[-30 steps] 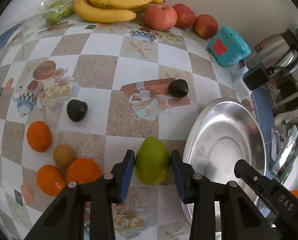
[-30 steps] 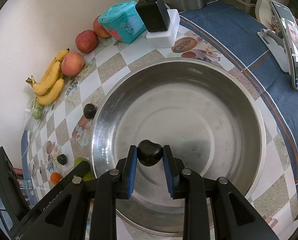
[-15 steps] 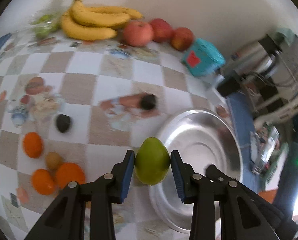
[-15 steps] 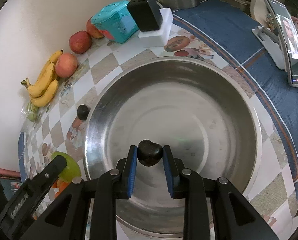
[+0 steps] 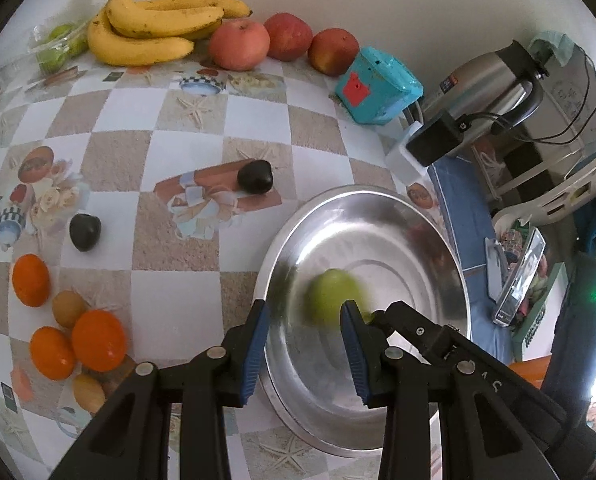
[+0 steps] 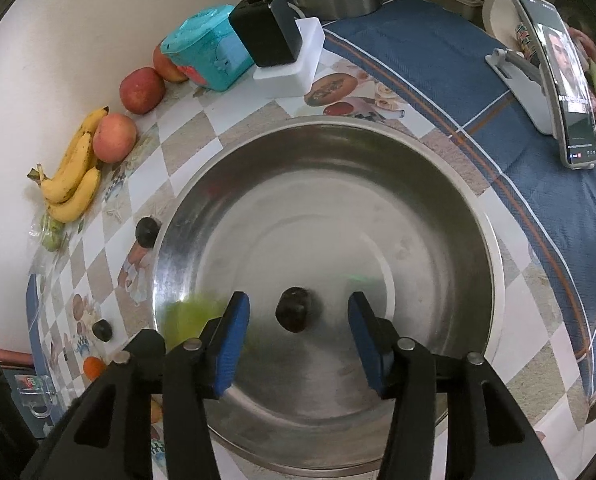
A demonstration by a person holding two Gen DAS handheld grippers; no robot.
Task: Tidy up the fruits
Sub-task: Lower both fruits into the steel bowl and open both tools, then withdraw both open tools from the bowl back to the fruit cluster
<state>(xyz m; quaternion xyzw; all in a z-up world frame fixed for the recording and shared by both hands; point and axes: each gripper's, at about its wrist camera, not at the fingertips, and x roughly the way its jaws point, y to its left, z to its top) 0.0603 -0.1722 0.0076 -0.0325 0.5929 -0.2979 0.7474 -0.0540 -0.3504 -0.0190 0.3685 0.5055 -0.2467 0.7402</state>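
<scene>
Right wrist view shows the right gripper (image 6: pixel 298 336) with jaws wide, just opened: the dark fruit (image 6: pixel 294 314) it pinched earlier now lies free in the steel basin (image 6: pixel 449 208). Left gripper (image 5: pixel 303 344) also stands apart, and the green fruit (image 5: pixel 331 296) it held before is a blur in the basin (probably falling). Oranges (image 5: pixel 98 340), two more dark fruits and others at left remain on the table.

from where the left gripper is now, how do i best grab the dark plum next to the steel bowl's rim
Take the dark rounded plum across its widest middle, coming straight down. It sits alone on the checked tablecloth, just clear of the steel bowl, so both fingers have room.
</scene>
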